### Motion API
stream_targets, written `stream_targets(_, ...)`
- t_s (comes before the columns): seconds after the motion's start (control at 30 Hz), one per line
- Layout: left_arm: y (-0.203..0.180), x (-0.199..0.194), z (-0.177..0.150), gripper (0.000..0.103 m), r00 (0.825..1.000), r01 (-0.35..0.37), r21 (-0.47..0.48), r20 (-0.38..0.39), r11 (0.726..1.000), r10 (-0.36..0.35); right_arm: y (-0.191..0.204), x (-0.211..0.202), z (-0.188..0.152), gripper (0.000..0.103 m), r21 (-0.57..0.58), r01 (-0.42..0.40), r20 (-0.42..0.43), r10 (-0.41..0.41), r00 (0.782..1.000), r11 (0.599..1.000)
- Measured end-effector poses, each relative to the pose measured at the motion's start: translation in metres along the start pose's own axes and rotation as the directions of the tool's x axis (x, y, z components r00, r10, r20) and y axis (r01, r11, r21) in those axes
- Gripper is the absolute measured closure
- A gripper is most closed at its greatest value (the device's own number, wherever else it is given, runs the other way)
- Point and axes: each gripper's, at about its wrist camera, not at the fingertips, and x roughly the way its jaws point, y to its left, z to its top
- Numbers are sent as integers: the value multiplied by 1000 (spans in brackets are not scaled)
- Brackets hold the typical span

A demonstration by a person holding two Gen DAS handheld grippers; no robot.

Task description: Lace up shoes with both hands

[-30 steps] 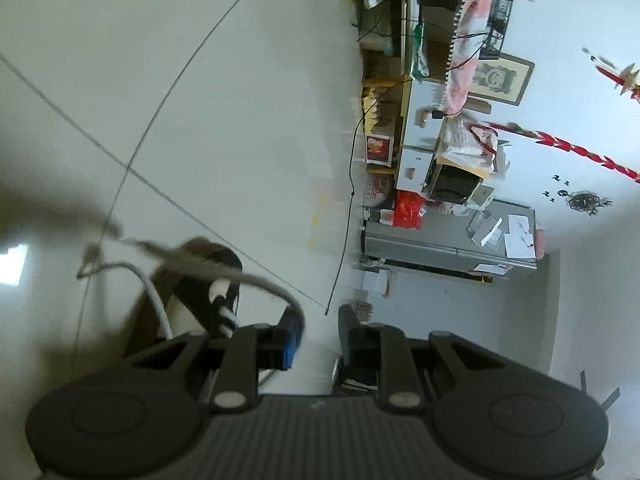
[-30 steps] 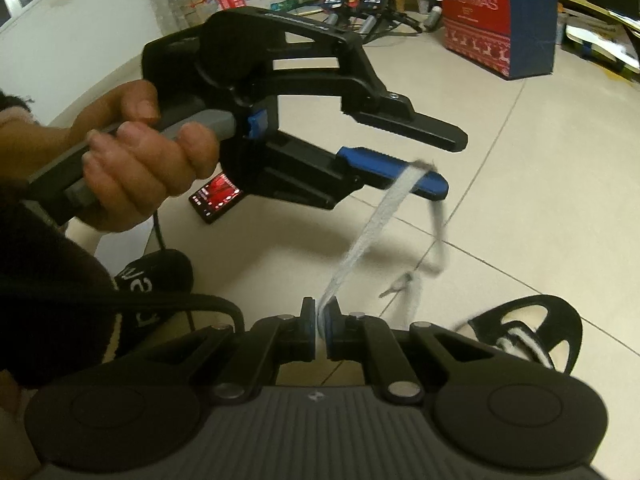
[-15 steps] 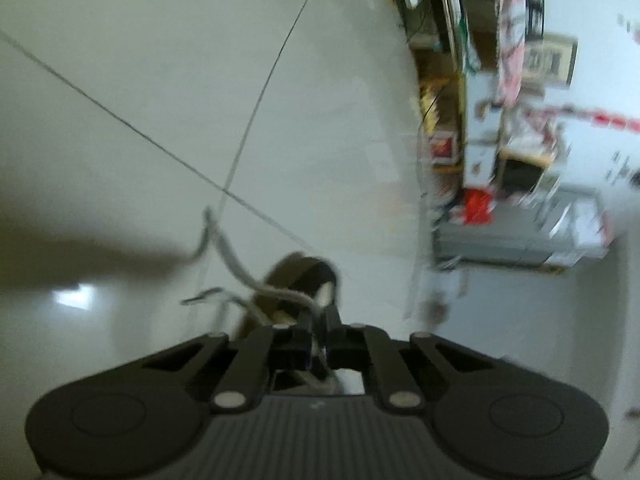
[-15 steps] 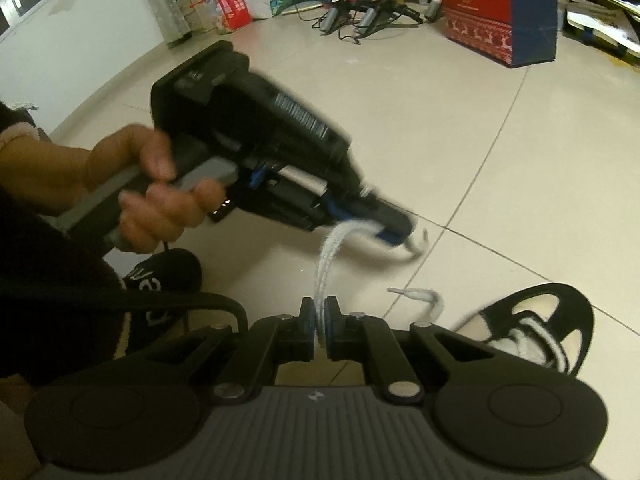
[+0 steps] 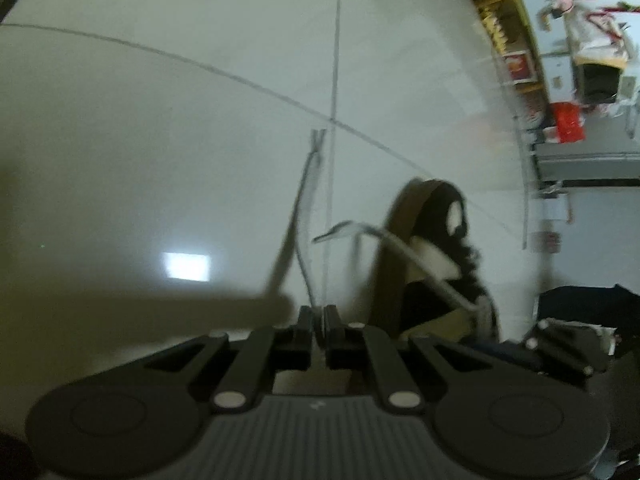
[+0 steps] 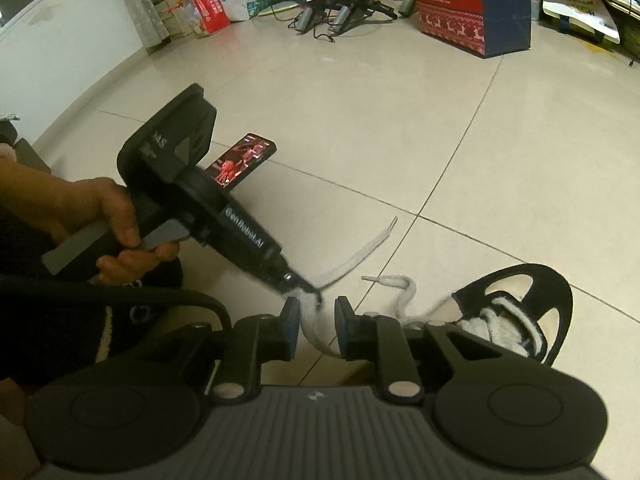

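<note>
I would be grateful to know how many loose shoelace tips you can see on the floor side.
2: one tip sticks up from the left gripper; another tip lies beside the shoe. Others may be hidden.

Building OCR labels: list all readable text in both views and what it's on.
"MERRY CHRISTMAS": red and blue paper gift bag.
"GenRobot.AI": black handheld left gripper, along its body.
Partial letters "AS": same gripper's rear plate.
Red cardboard boxes, lit black phone: print too small.
Left wrist view: nothing legible.

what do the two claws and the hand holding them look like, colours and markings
Both claws are matte black plastic with ribbed bodies, silver pivot screws and blue finger pads. The left claw carries white GenRobotAI lettering and a grey trigger. The left hand is bare, above a dark sleeve.
</note>
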Motion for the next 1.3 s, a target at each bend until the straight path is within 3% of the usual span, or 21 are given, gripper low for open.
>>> stream_targets(0.03,1,-1,0,92,1000,-11,1,-3,1000,11,-1,0,0,82,1,4,-1,-4,1000,1000)
stream_targets(0.13,-1,-5,-1,68,999,-47,25,7,999,47,-4,-2,0,82,5,15,2,-15,1000,1000)
stream_targets(0.2,-11,-11,-1,44,996,-80,72,46,994,77,-6,-4,0,81,14,23,5,-23,1000,1000)
stream_targets(0.4,-43,-16,7,40,973,-198,241,168,950,161,-12,-6,-1,80,31,41,11,-42,999,999)
stream_targets(0.53,-48,-6,21,43,957,-228,228,231,947,175,-12,-9,-1,80,20,43,16,-43,999,999)
stream_targets(0.63,-51,-1,29,53,950,-244,236,254,941,183,-14,-11,-1,80,26,50,16,-51,999,998)
stream_targets(0.7,-53,4,32,61,944,-263,255,269,931,192,-16,-13,-2,80,31,58,20,-58,998,998)
stream_targets(0.83,-59,4,32,66,934,-296,302,292,906,207,-18,-16,-1,80,42,74,31,-76,997,996)
stream_targets(1.0,-61,4,31,102,912,-366,353,319,861,257,-20,-20,0,80,49,91,43,-93,995,995)
stream_targets(1.17,-54,-6,33,103,924,-333,331,302,883,235,-19,-19,1,74,-1,90,12,-90,996,996)
stream_targets(1.3,-65,-17,22,103,931,-306,408,316,860,181,-22,-24,3,70,-16,103,2,-103,995,995)
